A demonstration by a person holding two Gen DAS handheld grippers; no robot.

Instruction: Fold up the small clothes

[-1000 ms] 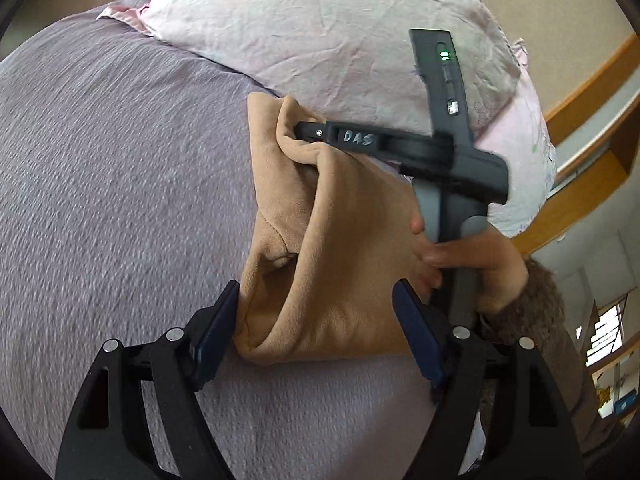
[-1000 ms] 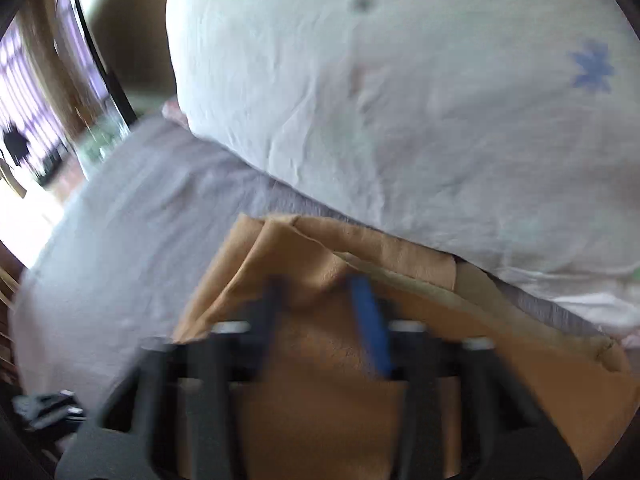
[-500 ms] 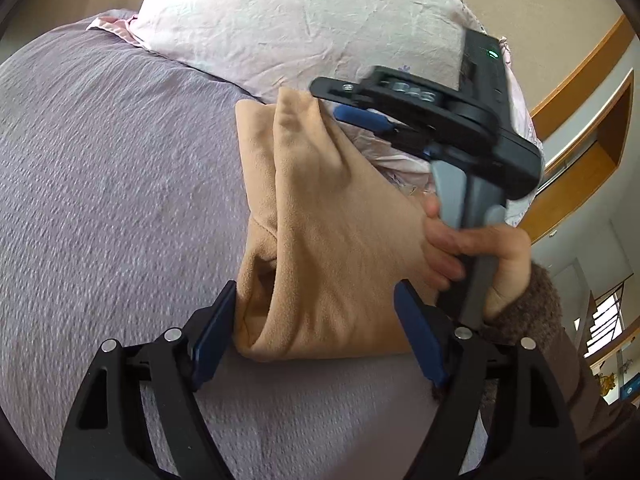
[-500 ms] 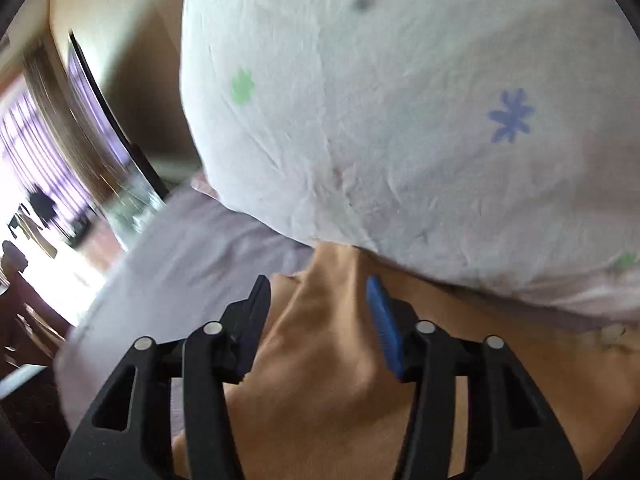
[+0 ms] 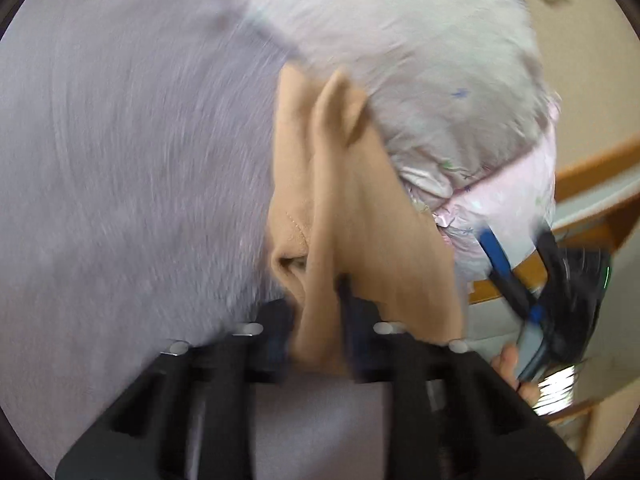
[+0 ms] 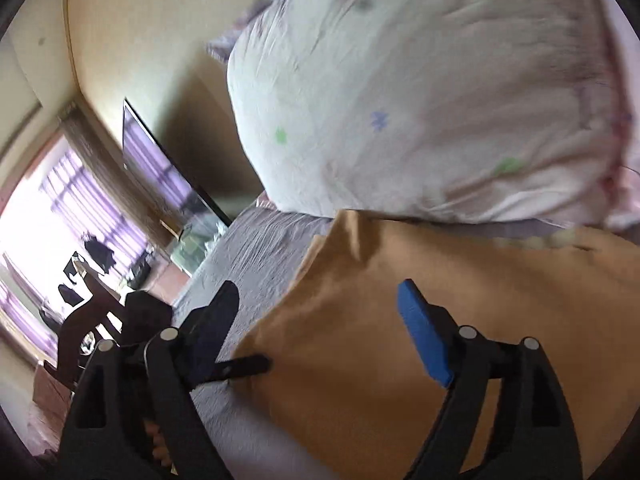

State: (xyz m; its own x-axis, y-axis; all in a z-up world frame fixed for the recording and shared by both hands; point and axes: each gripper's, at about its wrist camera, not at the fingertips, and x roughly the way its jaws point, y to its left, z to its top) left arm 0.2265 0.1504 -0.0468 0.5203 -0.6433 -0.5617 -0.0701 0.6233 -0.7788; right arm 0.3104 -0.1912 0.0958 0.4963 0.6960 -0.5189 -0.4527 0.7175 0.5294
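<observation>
Tan garment pinched by the left gripper, right gripper spread wide above it.

The tan garment [image 5: 352, 208] lies folded on the grey-lilac bedspread [image 5: 132, 168], its far edge against the floral pillow [image 5: 440, 60]. The left gripper [image 5: 320, 340] has its fingers drawn narrow, clamping the near fold of the cloth between them; the view is blurred. The right gripper [image 6: 320, 320] has its fingers set wide apart and nothing between them, its blue pad [image 6: 424, 332] over the tan cloth and its other finger over the bedspread beside the garment's edge. From the left wrist view it sits off to the right, apart from the garment.
</observation>
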